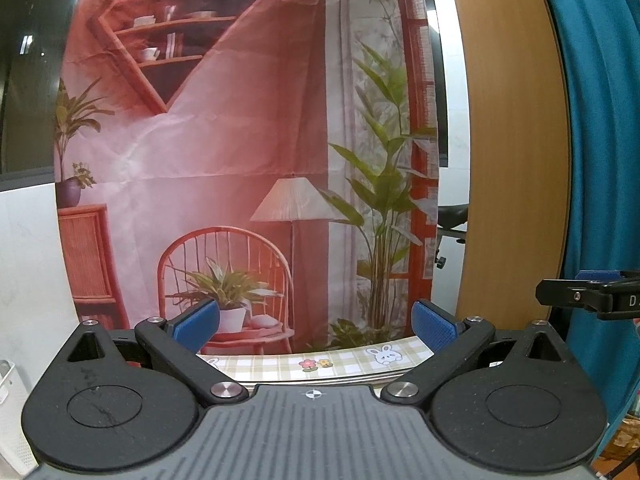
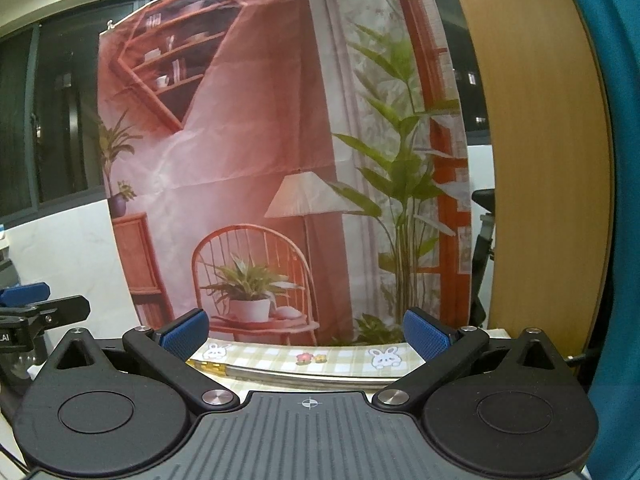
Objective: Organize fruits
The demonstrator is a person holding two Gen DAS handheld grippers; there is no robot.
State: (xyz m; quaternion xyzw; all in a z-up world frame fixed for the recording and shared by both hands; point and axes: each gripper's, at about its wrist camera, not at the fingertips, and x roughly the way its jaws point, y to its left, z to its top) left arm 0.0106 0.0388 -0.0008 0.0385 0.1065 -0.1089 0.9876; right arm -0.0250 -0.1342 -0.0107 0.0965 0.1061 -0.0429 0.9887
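Both grippers, left gripper (image 1: 316,322) and right gripper (image 2: 306,332), are spread wide and holding nothing; no fruit visible, just the far edge of the checked tablecloth (image 2: 344,362); I'd tilt down first.

From my left wrist feed I can read only a white "D" and part of a next letter, cut off by the frame edge, on the black body of the right gripper (image 1: 560,285) poking in at the side. On my right wrist feed the left gripper (image 2: 48,300) shows "LAI" in white, clipped too. Nothing else reads as text.
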